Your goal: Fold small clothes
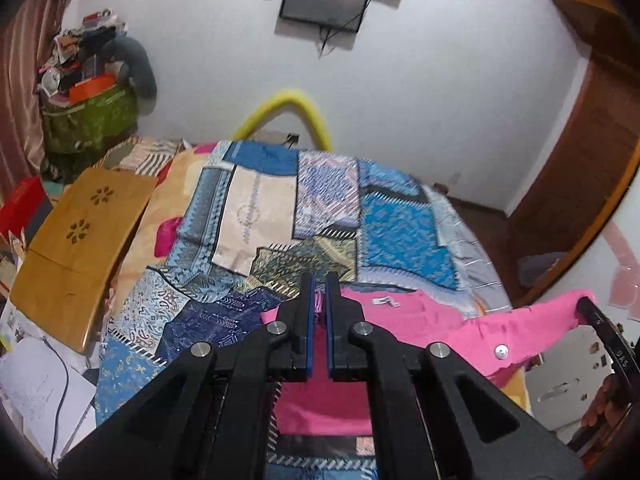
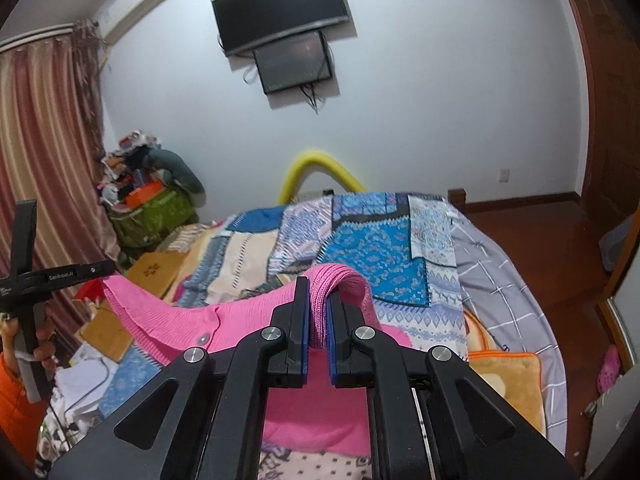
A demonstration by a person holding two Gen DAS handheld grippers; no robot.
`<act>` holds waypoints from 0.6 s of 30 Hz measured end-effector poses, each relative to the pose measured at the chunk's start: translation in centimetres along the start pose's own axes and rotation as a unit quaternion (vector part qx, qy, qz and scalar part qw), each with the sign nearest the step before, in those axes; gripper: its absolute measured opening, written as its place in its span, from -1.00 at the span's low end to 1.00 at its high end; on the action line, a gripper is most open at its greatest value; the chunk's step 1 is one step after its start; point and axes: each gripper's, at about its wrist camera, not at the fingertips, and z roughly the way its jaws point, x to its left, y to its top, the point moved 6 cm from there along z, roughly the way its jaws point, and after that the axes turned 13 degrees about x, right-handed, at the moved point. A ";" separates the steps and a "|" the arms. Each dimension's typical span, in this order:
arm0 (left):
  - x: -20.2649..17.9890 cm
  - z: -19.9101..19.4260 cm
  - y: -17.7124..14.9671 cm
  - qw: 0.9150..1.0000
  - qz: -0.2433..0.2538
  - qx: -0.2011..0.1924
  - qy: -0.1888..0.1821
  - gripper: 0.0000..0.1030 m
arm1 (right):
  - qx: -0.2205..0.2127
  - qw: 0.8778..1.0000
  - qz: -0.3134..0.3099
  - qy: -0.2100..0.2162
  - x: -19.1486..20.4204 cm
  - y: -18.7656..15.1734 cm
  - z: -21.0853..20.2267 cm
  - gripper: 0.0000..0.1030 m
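Observation:
A small pink knitted cardigan [image 1: 420, 320] with round silver buttons hangs stretched between my two grippers above the patchwork bedspread [image 1: 256, 216]. My left gripper [image 1: 319, 280] is shut on one pink edge of it, which shows between the blue pads. In the right wrist view my right gripper [image 2: 319, 288] is shut on a ribbed pink edge of the cardigan [image 2: 180, 320] that loops up over the fingertips. The right gripper [image 1: 582, 306] also shows at the far right of the left wrist view, and the left gripper [image 2: 108, 268] at the far left of the right wrist view.
A wooden lap desk [image 1: 80, 248] lies on the bed's left side beside papers [image 1: 36, 392]. An orange-edged cushion [image 2: 504, 380] sits at the right of the bed. A cluttered green bag [image 1: 88, 120] stands in the corner. Two screens [image 2: 280, 24] hang on the wall, and a wooden door [image 1: 592, 184] is at right.

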 end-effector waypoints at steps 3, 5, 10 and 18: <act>0.6 3.6 0.9 1.000 -0.009 0.022 0.013 -0.94 | 0.023 1.000 0.009 -0.006 -1.0 0.3 3.0 -0.88; 0.8 5.4 1.2 0.999 -0.012 0.033 0.018 -0.94 | 0.038 0.999 0.014 -0.011 -1.6 0.4 4.9 -0.88; 2.0 11.2 2.1 0.997 -0.015 0.065 0.042 -0.94 | 0.081 0.996 0.028 -0.016 -3.4 0.0 10.1 -0.88; 4.0 19.9 2.4 0.990 -0.023 0.119 0.073 -0.94 | 0.142 0.989 0.040 -0.030 -6.3 -1.4 17.1 -0.87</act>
